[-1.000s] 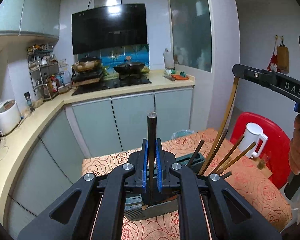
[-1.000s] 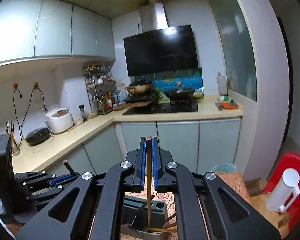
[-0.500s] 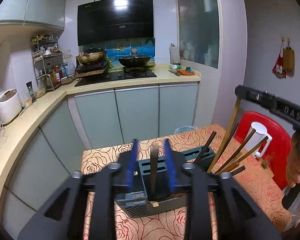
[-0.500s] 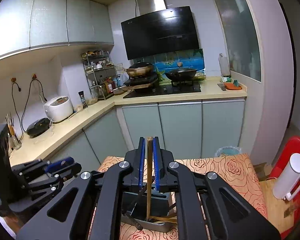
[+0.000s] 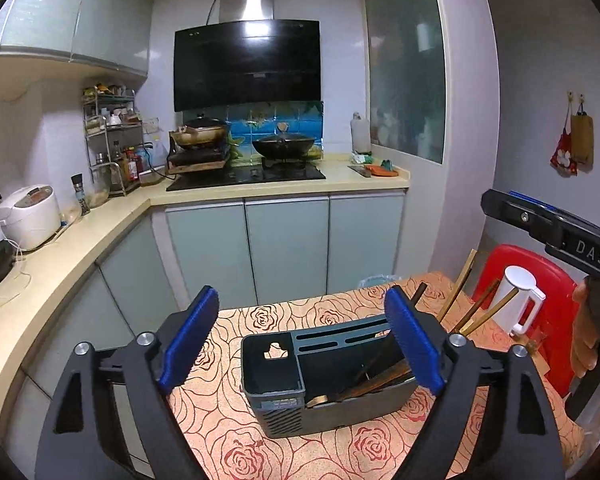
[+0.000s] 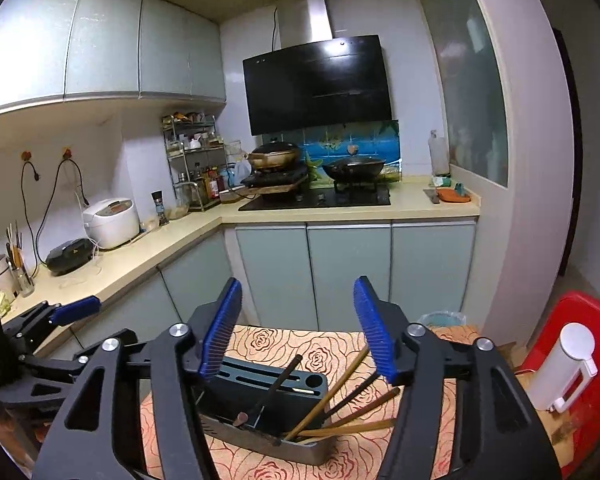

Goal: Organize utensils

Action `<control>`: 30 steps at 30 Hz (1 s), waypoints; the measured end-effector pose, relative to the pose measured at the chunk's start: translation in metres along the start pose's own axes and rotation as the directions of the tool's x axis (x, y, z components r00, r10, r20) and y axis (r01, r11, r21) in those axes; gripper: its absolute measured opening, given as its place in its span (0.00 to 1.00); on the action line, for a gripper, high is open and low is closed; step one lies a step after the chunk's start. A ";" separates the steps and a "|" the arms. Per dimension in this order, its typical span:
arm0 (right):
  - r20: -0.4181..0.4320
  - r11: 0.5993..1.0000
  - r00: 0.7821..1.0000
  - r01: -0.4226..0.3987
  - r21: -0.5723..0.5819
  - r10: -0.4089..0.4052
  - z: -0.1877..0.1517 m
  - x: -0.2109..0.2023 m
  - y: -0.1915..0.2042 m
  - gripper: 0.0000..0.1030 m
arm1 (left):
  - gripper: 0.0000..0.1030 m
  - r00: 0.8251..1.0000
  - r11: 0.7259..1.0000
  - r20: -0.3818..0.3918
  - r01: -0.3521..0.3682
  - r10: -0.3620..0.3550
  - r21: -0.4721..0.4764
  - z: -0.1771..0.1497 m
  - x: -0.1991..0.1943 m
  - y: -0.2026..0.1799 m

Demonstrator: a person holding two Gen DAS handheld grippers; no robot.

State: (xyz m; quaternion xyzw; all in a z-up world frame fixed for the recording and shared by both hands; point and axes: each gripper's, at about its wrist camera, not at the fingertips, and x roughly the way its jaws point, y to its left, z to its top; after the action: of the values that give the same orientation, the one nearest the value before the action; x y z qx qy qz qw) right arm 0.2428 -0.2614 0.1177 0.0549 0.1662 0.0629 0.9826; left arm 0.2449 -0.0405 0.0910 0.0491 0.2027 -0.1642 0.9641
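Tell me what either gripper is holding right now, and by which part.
Nothing. The left gripper and right gripper are both opening, empty, above the dark grey plastic utensil holder.

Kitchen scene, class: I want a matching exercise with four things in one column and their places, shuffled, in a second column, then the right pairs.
Things:
1. chopsticks
2. rice cooker
3. white jug
4. wok

Places:
A. on the black hob
B. on the red chair
C. leaning in the grey utensil holder
D. on the counter at the left

Pairs: 1-C, 2-D, 3-B, 4-A
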 end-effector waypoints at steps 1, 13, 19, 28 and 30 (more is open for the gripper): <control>0.002 1.000 1.000 0.004 0.000 -0.004 -0.001 -0.002 -0.001 0.61 | 0.82 1.000 1.000 0.002 -0.001 0.001 -0.001 -0.001 -0.002 0.000; 0.006 0.998 0.998 0.057 -0.004 -0.057 -0.027 -0.027 -0.006 0.81 | 0.85 0.998 0.998 0.022 -0.060 0.060 0.002 -0.023 -0.025 0.001; 0.022 0.998 0.998 0.064 -0.018 -0.064 -0.049 -0.044 -0.001 0.90 | 0.87 0.995 0.995 0.023 -0.097 0.097 -0.009 -0.044 -0.038 -0.001; 0.019 0.996 0.997 0.080 -0.036 -0.079 -0.084 -0.062 0.010 0.93 | 0.89 0.994 0.994 0.013 -0.105 0.105 -0.022 -0.080 -0.052 -0.006; 0.005 0.996 0.997 0.079 -0.036 -0.079 -0.092 -0.065 0.012 0.93 | 0.89 0.993 0.993 0.016 -0.114 0.114 -0.028 -0.088 -0.055 -0.007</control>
State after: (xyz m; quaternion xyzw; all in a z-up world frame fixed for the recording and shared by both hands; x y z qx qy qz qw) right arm 0.1502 -0.2510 0.0537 0.0305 0.1653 0.0268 0.9854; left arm 0.1615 -0.0168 0.0332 0.0463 0.1931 -0.1067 0.9743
